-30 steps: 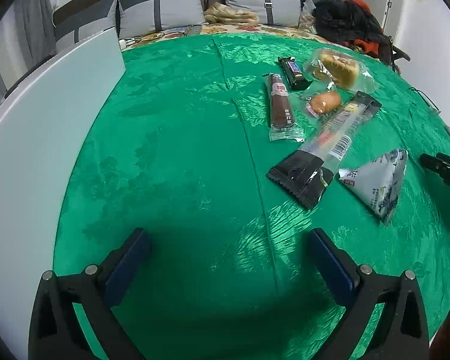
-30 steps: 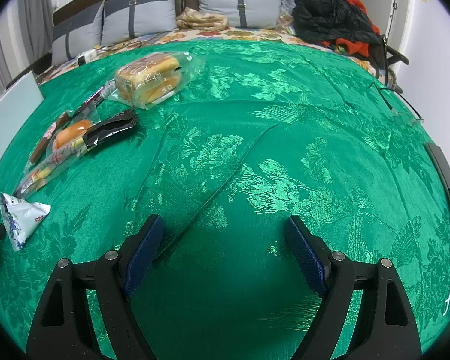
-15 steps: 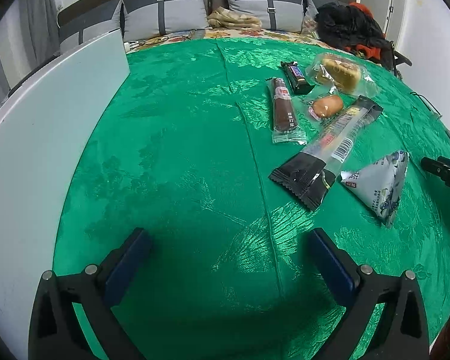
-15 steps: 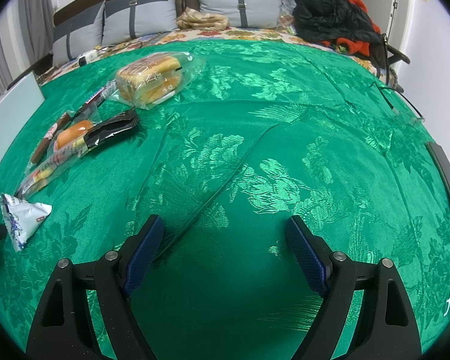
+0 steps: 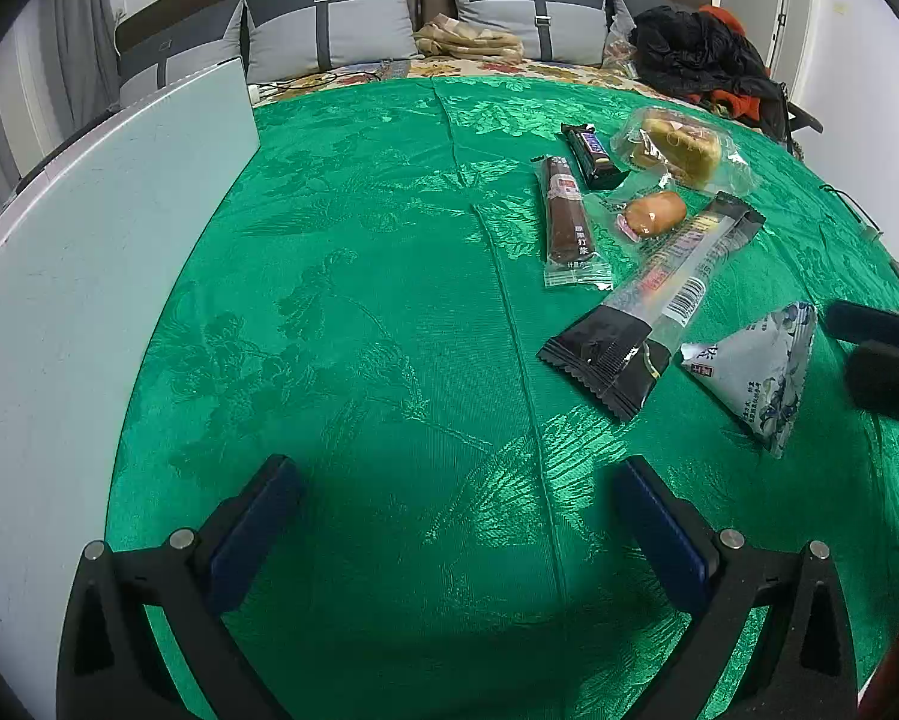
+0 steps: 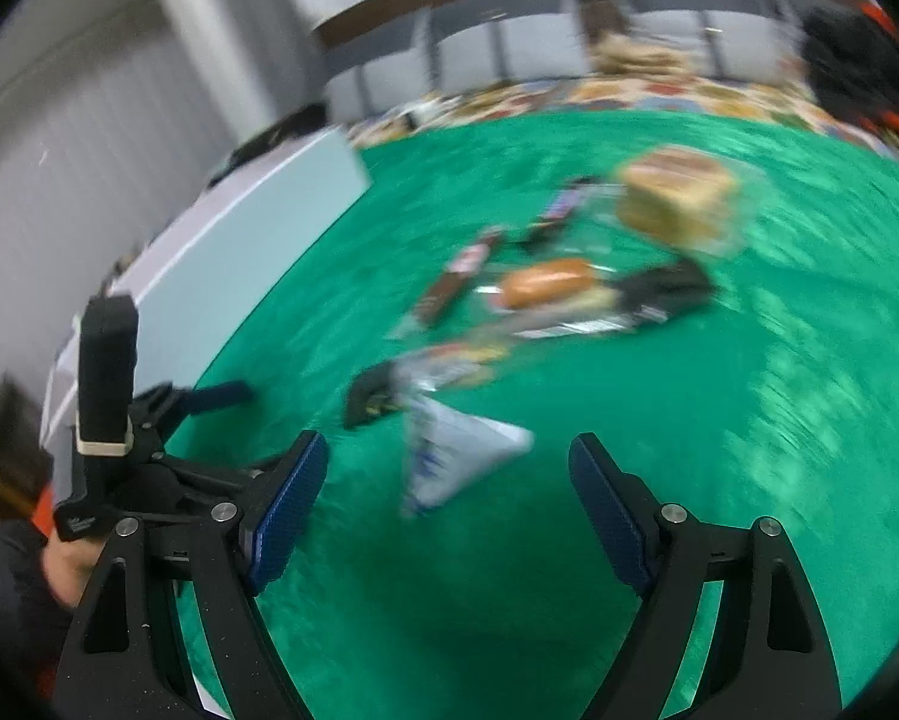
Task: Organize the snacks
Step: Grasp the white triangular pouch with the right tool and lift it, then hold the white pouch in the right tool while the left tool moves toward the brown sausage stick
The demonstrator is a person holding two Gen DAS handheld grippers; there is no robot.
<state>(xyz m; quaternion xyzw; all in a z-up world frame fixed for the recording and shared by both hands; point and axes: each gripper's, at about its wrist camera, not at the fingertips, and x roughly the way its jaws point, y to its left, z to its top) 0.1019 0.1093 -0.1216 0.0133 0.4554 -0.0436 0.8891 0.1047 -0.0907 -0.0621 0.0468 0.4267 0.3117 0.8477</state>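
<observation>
The left gripper (image 5: 458, 525) hung over bare green cloth (image 5: 359, 312), jaws spread wide, nothing between the blue pads (image 5: 251, 531). Snacks lay in a loose cluster up at about two o'clock in the left wrist view: a brown bar (image 5: 566, 219) in clear wrap, a small black bar (image 5: 593, 155) just beyond it, a bagged cake (image 5: 680, 147) furthest back, and a little round bun (image 5: 653, 213) between the brown bar and a long black-ended stick pack (image 5: 653, 300). The stick pack ran on a slant, its near end almost touching a white triangular pouch (image 5: 755, 369) at three o'clock. A white board (image 5: 89, 252) filled the nine o'clock side, its edge meeting the cloth. At the far right edge, dark parts of the right gripper (image 5: 881, 354) poked in just beside the pouch. The right wrist view was heavily smeared with motion blur, yet the layout read well enough: the right gripper (image 6: 449, 492) stood released, jaws wide apart, and the pouch (image 6: 455, 450) sat on the cloth just ahead of them at twelve o'clock, not pinched by either pad. Past it, the stick pack (image 6: 509, 342), the bun (image 6: 545, 291) and the cake (image 6: 677, 198) trailed off toward one o'clock, details too blurred to read. At nine o'clock in that view the left gripper (image 6: 209, 396) showed from the side, a hand (image 6: 68, 570) gripping its handle low at the edge. Grey cushions (image 5: 329, 30) and a heap of dark clothing (image 5: 695, 60) sat beyond the cloth at twelve.
</observation>
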